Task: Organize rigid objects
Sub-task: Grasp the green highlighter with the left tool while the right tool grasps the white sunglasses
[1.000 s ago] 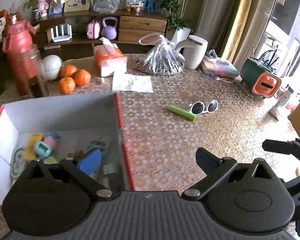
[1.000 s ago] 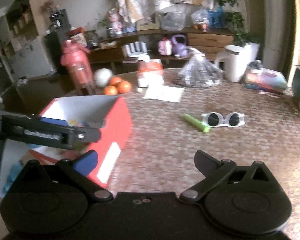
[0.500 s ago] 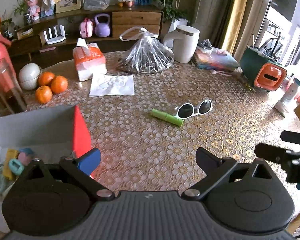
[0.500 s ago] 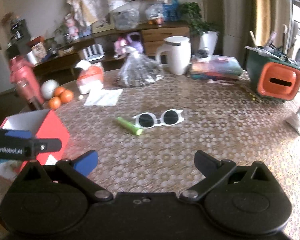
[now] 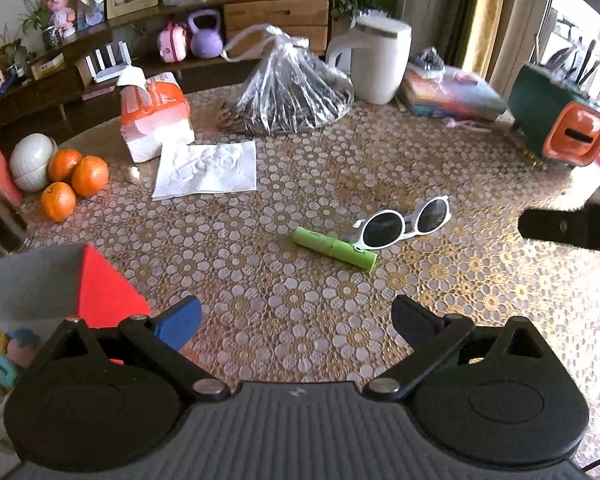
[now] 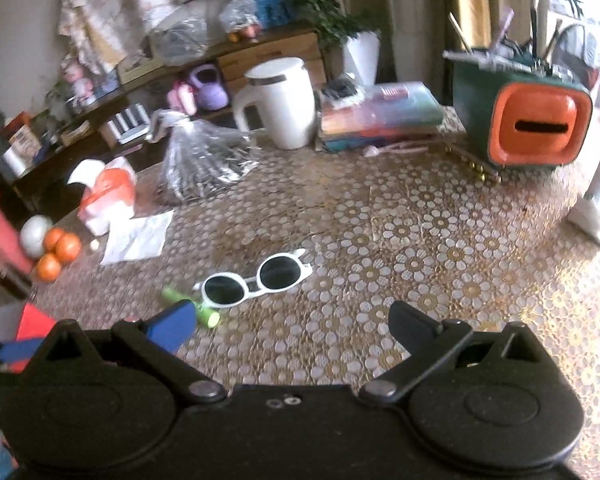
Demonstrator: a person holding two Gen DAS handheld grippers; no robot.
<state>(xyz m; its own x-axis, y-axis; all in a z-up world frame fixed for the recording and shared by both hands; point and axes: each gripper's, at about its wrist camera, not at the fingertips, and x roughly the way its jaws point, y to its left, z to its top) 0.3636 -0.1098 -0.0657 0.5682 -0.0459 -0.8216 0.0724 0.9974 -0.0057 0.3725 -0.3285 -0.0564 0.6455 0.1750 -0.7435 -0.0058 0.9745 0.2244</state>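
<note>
Both sets of jaws stand spread wide w/ nothing between them: left gripper [image 5: 296, 314] hangs over bare lace-pattern table [image 5: 440, 280], right gripper [image 6: 290, 318] likewise, a bit further to the right side of the table. Going outward from the left jaws: green tube [image 5: 334, 248] lies straight ahead and slightly right, long axis running diagonally, near end toward the right, far end toward the left, so it sits crosswise-ish to the jaws' gap, not along it. Its right end touches or just about touches the white sunglasses [image 5: 405, 224], which lie lenses up, just beyond and to the right of the tube. From the right wrist view the same pair sits ahead and left: sunglasses [image 6: 256, 280] nearly centred, tube [image 6: 210, 316] partly hidden behind the blue left fingertip [image 6: 172, 326]. So the right arm looks nearer to the sunglasses; left arm is roughly square on to the tube. Red-and-white box [image 5: 60, 280], already holding small items, sits at the left edge, next to the left jaws, well apart from tube and glasses. My read: next pick is tube or glasses, then carry left to the box; risk is nudging one while closing on the other, since they lie end to end.
</note>
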